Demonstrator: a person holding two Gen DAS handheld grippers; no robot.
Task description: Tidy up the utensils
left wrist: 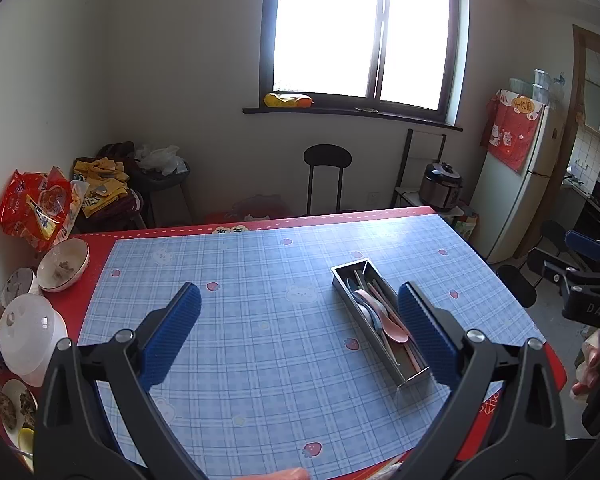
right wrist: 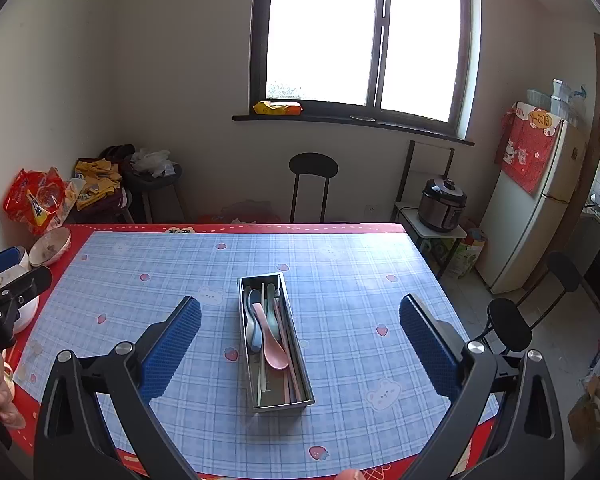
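Both grippers, left gripper [left wrist: 300, 334] and right gripper [right wrist: 300, 334], hang spread apart and empty above the blue plaid surface [right wrist: 340, 272]; the pink plastic spoon [right wrist: 271, 340] and its fellows already lie gathered inside the rectangular steel tray [right wrist: 276, 403] ahead of the right gripper.

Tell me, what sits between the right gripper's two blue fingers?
In the right wrist view, the metal tray holding spoons and chopsticks lies on the tablecloth between the open right gripper's fingers, touching neither.
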